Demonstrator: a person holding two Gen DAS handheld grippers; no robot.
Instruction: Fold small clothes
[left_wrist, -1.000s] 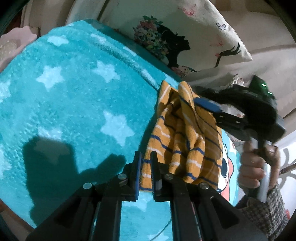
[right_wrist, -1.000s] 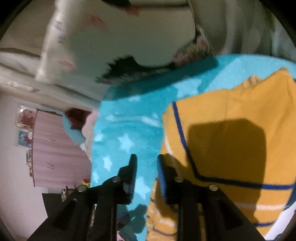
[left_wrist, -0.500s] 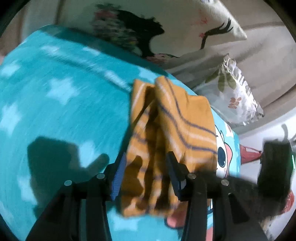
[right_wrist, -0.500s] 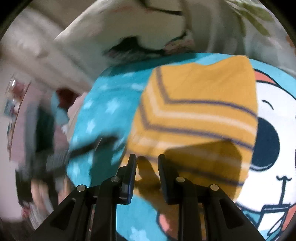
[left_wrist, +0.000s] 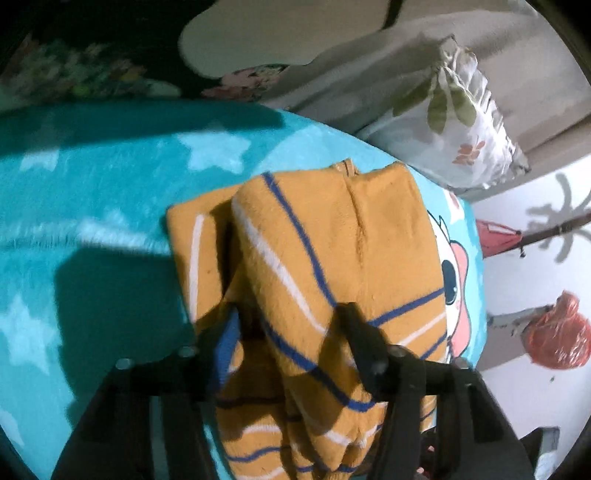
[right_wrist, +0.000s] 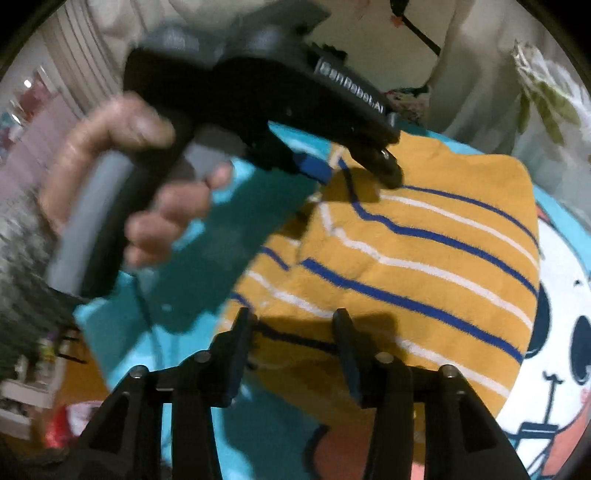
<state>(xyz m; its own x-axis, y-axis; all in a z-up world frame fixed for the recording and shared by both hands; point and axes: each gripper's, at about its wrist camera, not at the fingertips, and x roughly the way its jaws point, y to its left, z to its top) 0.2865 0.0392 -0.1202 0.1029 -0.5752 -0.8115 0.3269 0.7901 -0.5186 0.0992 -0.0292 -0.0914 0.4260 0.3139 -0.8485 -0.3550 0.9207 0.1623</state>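
Released on the left: left tool (left_wrist: 291, 317) with fingers standing well apart, jaws just closing a little, a thick fold of the orange striped garment (left_wrist: 332, 229) between them but not visibly pinched. One finger lying on top of the cloth, the blue pad of the other just beside the fold's edge. Released on the right as well: right tool (right_wrist: 291, 321) with jaws also just closing yet clearly apart, the near edge of the garment between and under the fingers, flat and not gripped. Both tools pointing steeply down at the cloth. In the right wrist view, the left hand (right_wrist: 147, 184) wrapped around the grey handle, blurred, tool tips over the far corner of the garment. Garment folded, resting on the turquoise blanket (left_wrist: 110, 184) with pale stars, partly covering a cartoon figure (right_wrist: 561, 332) printed on it. Behind the blanket, a pillow with leaf print (left_wrist: 461, 122) and a bigger pale cushion (left_wrist: 295, 33). At the side, near the wall, a red crumpled thing (left_wrist: 557, 332), too unclear to name. Dark tool shadows across blanket and cloth.
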